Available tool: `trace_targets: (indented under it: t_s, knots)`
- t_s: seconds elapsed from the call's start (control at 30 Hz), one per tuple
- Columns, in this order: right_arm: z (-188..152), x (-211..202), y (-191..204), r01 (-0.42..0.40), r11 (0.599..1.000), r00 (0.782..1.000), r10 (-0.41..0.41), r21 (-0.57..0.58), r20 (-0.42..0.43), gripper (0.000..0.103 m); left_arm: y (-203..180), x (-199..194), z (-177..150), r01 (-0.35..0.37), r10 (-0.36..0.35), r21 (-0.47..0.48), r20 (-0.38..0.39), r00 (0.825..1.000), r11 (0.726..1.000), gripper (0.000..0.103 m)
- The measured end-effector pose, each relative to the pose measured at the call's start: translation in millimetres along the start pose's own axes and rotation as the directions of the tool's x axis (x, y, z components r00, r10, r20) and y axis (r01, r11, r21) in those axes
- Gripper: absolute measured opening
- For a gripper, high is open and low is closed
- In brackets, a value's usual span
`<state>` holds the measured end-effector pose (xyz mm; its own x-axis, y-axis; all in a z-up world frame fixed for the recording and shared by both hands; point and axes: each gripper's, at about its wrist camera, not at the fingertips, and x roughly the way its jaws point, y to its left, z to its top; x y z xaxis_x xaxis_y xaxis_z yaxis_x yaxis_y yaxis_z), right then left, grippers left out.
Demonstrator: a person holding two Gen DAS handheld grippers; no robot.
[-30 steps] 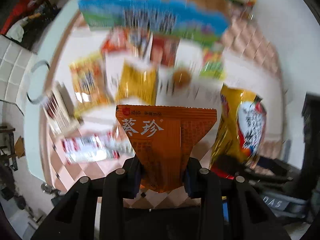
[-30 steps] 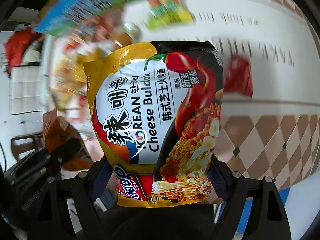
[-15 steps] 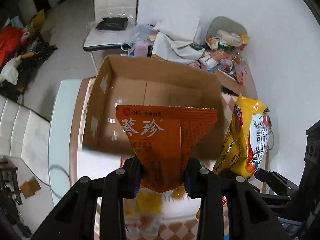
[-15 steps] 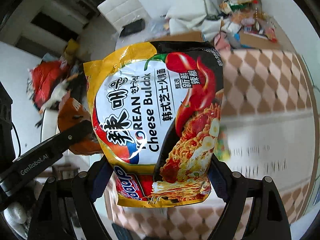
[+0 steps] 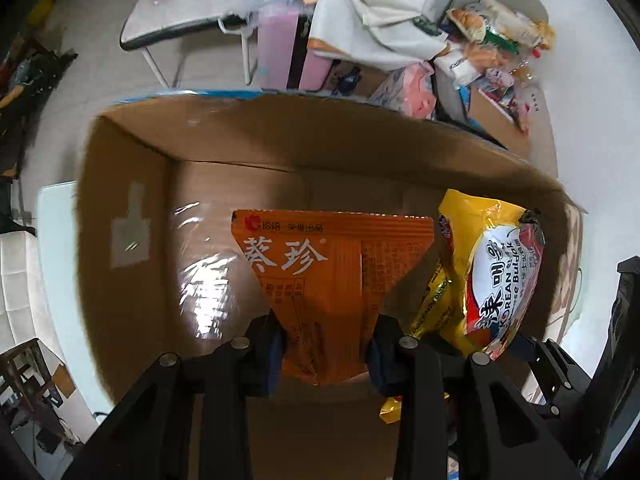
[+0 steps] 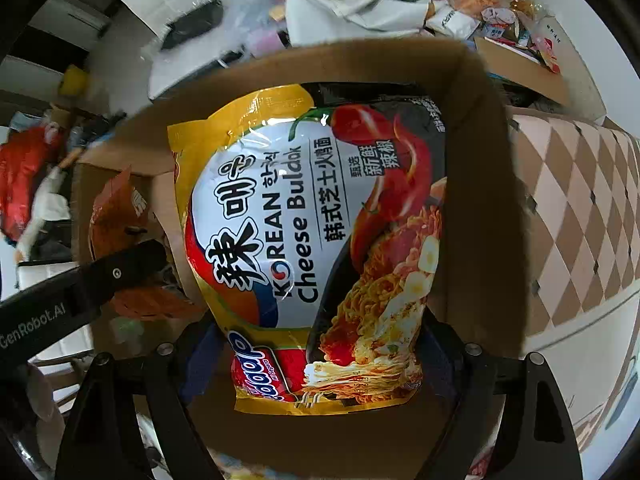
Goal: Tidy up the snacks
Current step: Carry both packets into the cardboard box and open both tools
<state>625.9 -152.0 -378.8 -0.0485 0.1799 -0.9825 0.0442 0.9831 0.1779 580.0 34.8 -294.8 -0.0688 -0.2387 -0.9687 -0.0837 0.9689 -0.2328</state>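
My left gripper point(image 5: 325, 350) is shut on an orange snack packet point(image 5: 320, 276) with white Chinese lettering, hanging over the open cardboard box point(image 5: 132, 184). My right gripper point(image 6: 320, 354) is shut on a yellow Korean cheese noodle bag point(image 6: 304, 240), also over the inside of the box point(image 6: 476, 128). The noodle bag point(image 5: 492, 276) shows at the right in the left wrist view. The orange packet point(image 6: 120, 220) and the left gripper's black finger point(image 6: 104, 276) show at the left in the right wrist view. The box bottom looks bare, with clear tape along its seam.
Beyond the box stand a white chair point(image 5: 176, 20), a pink box point(image 5: 280, 48), white cloth bags point(image 5: 372, 12) and a pile of snack packets point(image 5: 496, 36) on another cardboard box. A checkered tablecloth point(image 6: 580, 216) lies to the right of the box.
Both grippers swept from above the snacks spread on the table to over the open cardboard box, each keeping its packet. The box now fills both views, closer than half a second ago.
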Motion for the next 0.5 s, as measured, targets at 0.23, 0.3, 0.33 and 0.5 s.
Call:
trace_targets:
  t_s: [0.23, 0.3, 0.33, 0.5]
  knots:
    - [12.4, 30.8, 8.1, 0.024, 1.000, 0.998, -0.025, -0.015, -0.057, 0.088, 2.1, 26.9, 17.1, -0.002, 0.002, 0.005, -0.050, 0.999, 1.000, 0.032]
    - [21.8, 43.6, 4.4, 0.028, 0.999, 0.995, -0.030, -0.023, -0.094, 0.088, 3.9, 26.9, 18.8, 0.003, -0.003, 0.013, -0.033, 0.999, 1.000, 0.040]
    - [23.5, 48.3, 5.8, 0.046, 0.998, 0.993, -0.050, -0.038, -0.104, 0.089, 4.3, 27.5, 18.5, -0.002, 0.002, 0.019, -0.031, 1.000, 1.000, 0.046]
    - [26.6, 47.3, 7.5, 0.050, 0.997, 0.995, -0.055, -0.060, -0.082, 0.094, 6.3, 27.6, 13.4, -0.023, 0.024, 0.046, -0.029, 0.999, 0.999, 0.074]
